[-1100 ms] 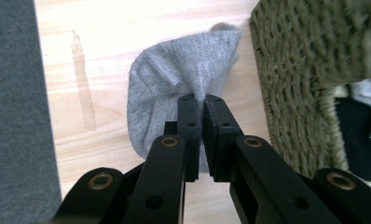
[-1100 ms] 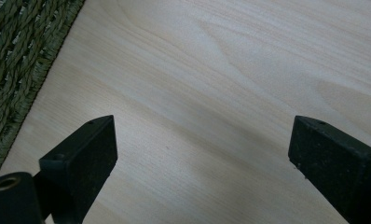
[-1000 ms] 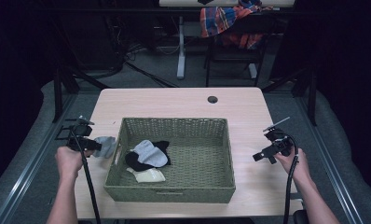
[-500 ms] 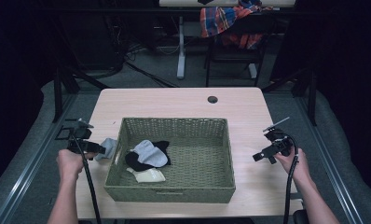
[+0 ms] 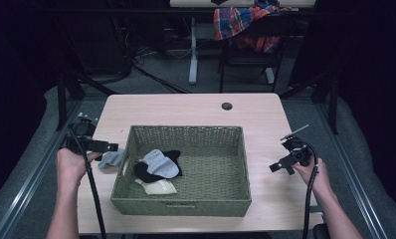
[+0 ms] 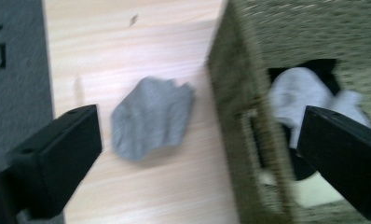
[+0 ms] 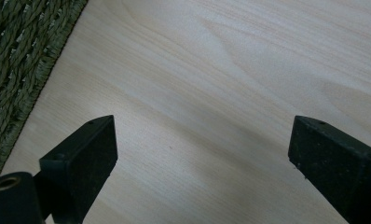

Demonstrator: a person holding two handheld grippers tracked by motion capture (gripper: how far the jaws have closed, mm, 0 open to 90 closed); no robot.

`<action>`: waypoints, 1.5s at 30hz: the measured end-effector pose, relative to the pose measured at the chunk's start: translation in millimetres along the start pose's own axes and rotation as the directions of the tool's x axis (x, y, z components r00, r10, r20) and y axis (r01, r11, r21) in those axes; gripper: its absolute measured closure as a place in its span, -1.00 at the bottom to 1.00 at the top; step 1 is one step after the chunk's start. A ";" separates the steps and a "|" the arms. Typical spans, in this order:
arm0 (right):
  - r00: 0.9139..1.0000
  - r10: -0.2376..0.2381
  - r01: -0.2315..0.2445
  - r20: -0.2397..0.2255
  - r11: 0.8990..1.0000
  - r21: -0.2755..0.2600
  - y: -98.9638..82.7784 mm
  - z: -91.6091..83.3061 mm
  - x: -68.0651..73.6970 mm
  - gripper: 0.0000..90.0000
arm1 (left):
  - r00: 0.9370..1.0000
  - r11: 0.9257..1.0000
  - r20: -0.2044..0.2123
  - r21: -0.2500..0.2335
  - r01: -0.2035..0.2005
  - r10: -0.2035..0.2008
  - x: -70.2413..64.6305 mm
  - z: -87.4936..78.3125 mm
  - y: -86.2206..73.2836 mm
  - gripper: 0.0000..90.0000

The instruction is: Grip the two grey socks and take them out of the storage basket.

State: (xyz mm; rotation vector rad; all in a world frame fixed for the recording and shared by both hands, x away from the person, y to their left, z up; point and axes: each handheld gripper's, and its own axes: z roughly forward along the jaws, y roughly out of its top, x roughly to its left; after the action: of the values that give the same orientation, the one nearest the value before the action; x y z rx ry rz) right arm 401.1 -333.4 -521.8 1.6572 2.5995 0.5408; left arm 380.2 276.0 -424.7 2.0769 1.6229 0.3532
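- Lying on the wooden table point(image 5: 196, 107), the grey sock point(image 6: 151, 116) sits just outside the left wall of the woven green basket point(image 5: 186, 204), crumpled into a loose lump; in the high view it shows between the basket and the person's left hand point(image 5: 70, 164).
- The left gripper point(image 5: 110, 148) hangs over that sock with its jaws spread wide; they have just been opening, and nothing is pinched between them now.
- In the left gripper view the sock rests free on the wood, nearer the left jaw, apart from both jaws, while the basket wall rises between the two jaws.
- Inside the basket, toward its left side, lie a pale blue-grey sock point(image 5: 161, 163), a black sock point(image 5: 145, 174) partly under it, and a cream sock point(image 5: 158, 187) nearest the front wall.
- The right gripper point(image 5: 280, 167) is held over bare table to the right of the basket, near its right wall but not touching it.
- Its jaws stand wide apart with only wood grain between them in the right gripper view; a corner of basket weave point(image 7: 16, 56) shows at the upper left there.
- The right hand point(image 5: 313, 172) grips it, the cable trailing down along the forearm.
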 end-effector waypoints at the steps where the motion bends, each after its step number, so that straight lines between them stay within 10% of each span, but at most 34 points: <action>1: 1.000 0.005 -0.005 0.002 1.000 -0.005 -0.2 0.4 0.5 -0.83 | 1.000 1.000 0.007 0.002 -0.021 0.021 -6.3 -0.9 2.5 -1.00; 10: 1.000 0.019 -0.019 -0.006 1.000 -0.015 -0.7 2.2 1.2 -0.83 | 0.988 0.990 0.072 -0.029 -0.138 0.140 -50.1 8.1 14.0 -1.00; 33: 1.000 0.022 -0.023 -0.014 1.000 -0.014 -0.8 2.4 1.0 -0.83 | 0.942 0.936 0.130 0.133 -0.325 0.308 -112.0 79.8 12.1 -0.91; 45: 1.000 0.028 -0.029 -0.013 0.999 -0.017 -0.9 2.2 1.6 -0.83 | 0.923 0.898 0.152 0.223 -0.380 0.353 -118.4 100.8 5.8 -0.01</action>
State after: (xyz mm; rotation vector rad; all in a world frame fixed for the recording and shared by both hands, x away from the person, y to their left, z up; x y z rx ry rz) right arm 400.0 -331.6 -523.9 1.6940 2.5763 0.5757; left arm 402.0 140.2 -497.3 2.5523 1.2584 0.1604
